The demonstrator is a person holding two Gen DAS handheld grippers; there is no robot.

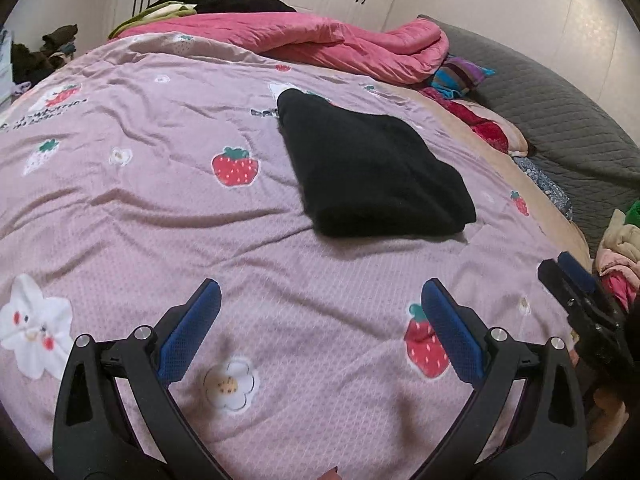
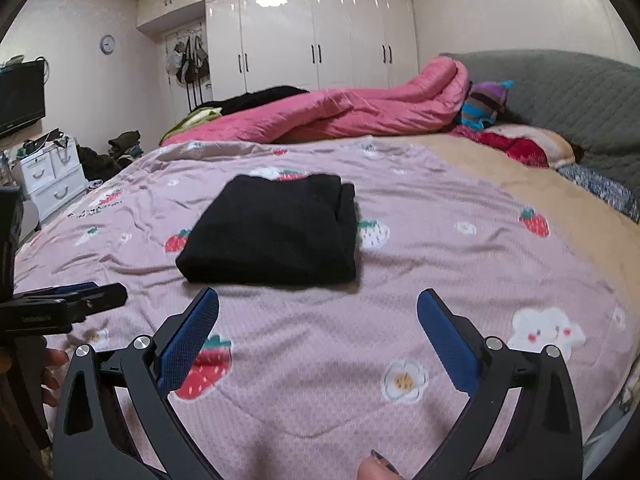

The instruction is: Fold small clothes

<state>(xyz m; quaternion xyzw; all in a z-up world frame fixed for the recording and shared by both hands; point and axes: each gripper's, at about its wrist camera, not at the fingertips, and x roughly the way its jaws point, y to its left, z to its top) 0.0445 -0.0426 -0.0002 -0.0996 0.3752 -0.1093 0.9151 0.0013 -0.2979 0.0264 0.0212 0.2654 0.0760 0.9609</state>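
Location: on the lilac strawberry-print quilt [image 1: 168, 208], the black garment [image 1: 372, 172] is lying as a compact folded bundle, flat, with nothing resting on it.

Landmark: every position below is being stated relative to the black garment.

Garment state: it is appearing already folded into a thick rectangle; the layered edges are showing at its right end in the right wrist view, and a rounded fold is facing the grippers.

Long axis: in the right wrist view it is running roughly left to right across the gripper's line of sight; in the left wrist view it is running diagonally, from far left to near right.

Left gripper [image 1: 320, 312]: its fingers are spread wide and holding nothing; it is hovering on the near side of the garment, off toward the garment's left, well apart from it.

Right gripper [image 2: 318, 312]: its fingers are likewise spread wide and empty; it is sitting just short of the garment's near edge, with the garment ahead and slightly left of its centre line.

Nearer tool: the right gripper is judged the closer of the two, though neither is touching the cloth.

Surroundings: a pink duvet [image 2: 340, 116] is lying beyond the garment, and a pile of clothes [image 1: 618, 256] is sitting off to the near right of it.

Assessment: this piece is looking finished; the next move likely calls for fetching another item from that pile.
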